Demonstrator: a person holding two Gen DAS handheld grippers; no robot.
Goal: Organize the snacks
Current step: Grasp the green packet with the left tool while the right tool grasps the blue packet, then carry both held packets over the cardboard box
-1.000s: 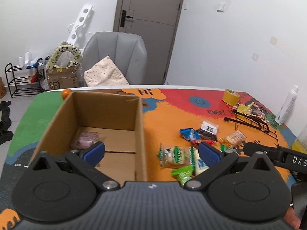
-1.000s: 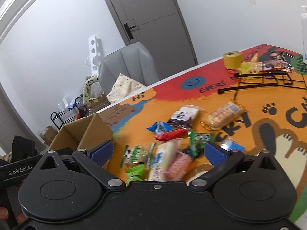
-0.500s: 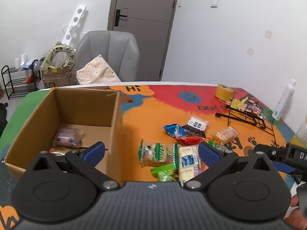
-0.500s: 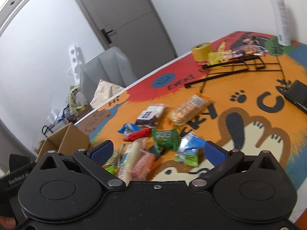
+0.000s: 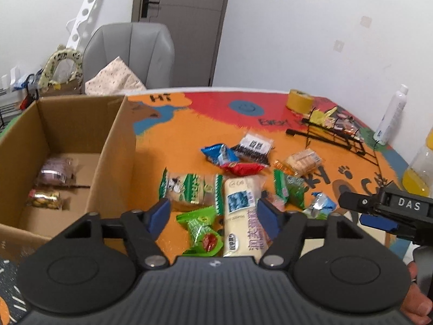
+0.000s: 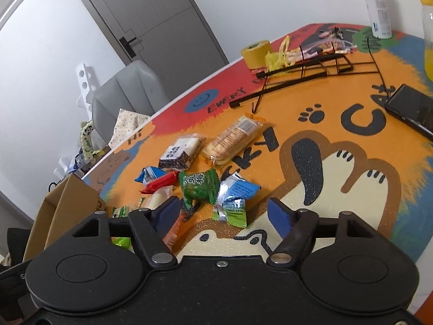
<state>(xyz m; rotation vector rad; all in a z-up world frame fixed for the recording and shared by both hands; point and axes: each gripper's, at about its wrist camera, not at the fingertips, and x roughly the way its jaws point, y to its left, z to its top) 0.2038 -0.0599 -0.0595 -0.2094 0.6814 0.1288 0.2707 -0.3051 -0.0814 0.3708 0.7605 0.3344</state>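
Note:
Several snack packets lie in a loose pile on the orange mat. My left gripper point(image 5: 213, 215) is open above a small green packet point(image 5: 201, 230) and a long cream bar point(image 5: 240, 211). A cardboard box point(image 5: 113, 146) stands to its left with a pink packet point(image 5: 54, 173) and a gold packet point(image 5: 44, 199) inside. My right gripper point(image 6: 223, 215) is open just over a blue-and-silver packet point(image 6: 234, 195) and a dark green packet point(image 6: 199, 187). It shows in the left wrist view point(image 5: 379, 216) at the right edge.
A black wire rack point(image 6: 305, 70) with sweets, a yellow tape roll point(image 6: 255, 52), a white bottle point(image 6: 374, 5) and a jar of yellow liquid point(image 5: 418, 173) stand at the far right. A phone point(image 6: 411, 109) lies on the mat. A grey chair point(image 5: 130, 54) stands behind the table.
Both grippers have moved right and lower, from over the box area to over the snack pile. Both stay open and empty.

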